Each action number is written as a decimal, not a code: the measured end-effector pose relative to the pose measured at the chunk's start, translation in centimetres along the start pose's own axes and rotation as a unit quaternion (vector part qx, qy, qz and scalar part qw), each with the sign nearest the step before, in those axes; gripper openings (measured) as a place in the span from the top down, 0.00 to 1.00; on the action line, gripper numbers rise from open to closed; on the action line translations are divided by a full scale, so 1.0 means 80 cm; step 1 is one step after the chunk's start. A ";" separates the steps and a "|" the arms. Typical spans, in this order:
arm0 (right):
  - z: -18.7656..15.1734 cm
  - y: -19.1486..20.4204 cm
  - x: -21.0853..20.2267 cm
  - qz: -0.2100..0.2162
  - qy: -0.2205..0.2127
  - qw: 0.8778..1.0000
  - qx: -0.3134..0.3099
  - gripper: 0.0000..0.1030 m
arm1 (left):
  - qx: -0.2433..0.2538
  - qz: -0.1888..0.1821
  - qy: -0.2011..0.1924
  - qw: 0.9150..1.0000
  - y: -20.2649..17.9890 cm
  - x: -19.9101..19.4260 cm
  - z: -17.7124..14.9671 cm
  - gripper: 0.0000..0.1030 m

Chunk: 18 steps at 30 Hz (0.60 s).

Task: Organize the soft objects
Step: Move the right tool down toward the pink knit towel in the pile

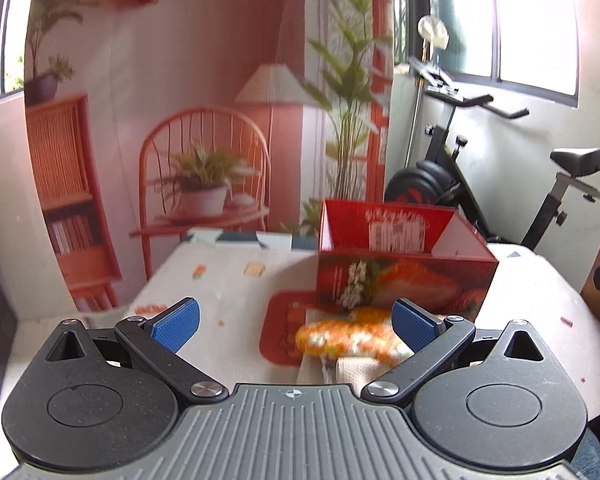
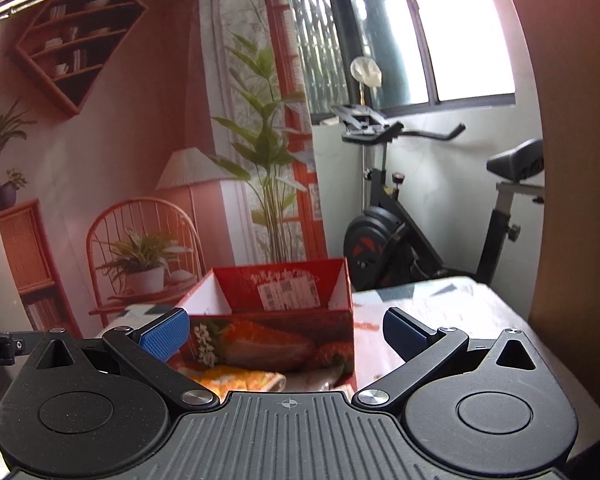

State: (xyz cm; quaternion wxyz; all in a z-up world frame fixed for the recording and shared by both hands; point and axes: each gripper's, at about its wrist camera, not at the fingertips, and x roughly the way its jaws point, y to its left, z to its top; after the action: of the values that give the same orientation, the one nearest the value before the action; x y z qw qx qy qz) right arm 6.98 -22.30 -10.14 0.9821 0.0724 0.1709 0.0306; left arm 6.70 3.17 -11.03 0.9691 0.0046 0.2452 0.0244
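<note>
Orange-white soft cloth [image 1: 350, 334] lies on the tabletop [image 1: 228, 292] at lower centre of the left view, in front of the red box [image 1: 404, 268], just beside the right blue pad; left gripper [image 1: 296, 320] jaws wide apart, holding nothing; box interior shows only a label; right view shows the cloth [image 2: 236, 382] low behind the right gripper [image 2: 286, 330], also spread wide and empty; exercise bike [image 2: 432, 216] at right.

Left wrist view sits low over the table [image 1: 228, 280], facing the far edge. Right wrist view faces likewise. Both share the red box [image 1: 404, 276] [image 2: 276, 332], close ahead.
</note>
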 end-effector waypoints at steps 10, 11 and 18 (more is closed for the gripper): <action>-0.100 -0.024 0.066 -0.039 0.099 0.994 -0.007 0.00 | 0.023 0.020 0.049 0.998 0.023 0.089 -0.062 0.05; -0.111 -0.025 0.070 -0.040 0.107 0.993 -0.002 0.01 | 0.018 0.014 0.054 0.998 0.025 0.096 -0.066 0.08; -0.159 -0.036 0.115 -0.069 0.175 0.982 -0.007 0.19 | -0.026 -0.029 0.107 0.993 0.029 0.146 -0.094 0.17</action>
State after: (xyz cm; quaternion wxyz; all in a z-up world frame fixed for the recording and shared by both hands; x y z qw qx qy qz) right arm 11.45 -22.69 -25.46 0.9375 0.0467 0.3441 -0.0243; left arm 13.25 6.04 -23.13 0.9374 -0.0307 0.3468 0.0034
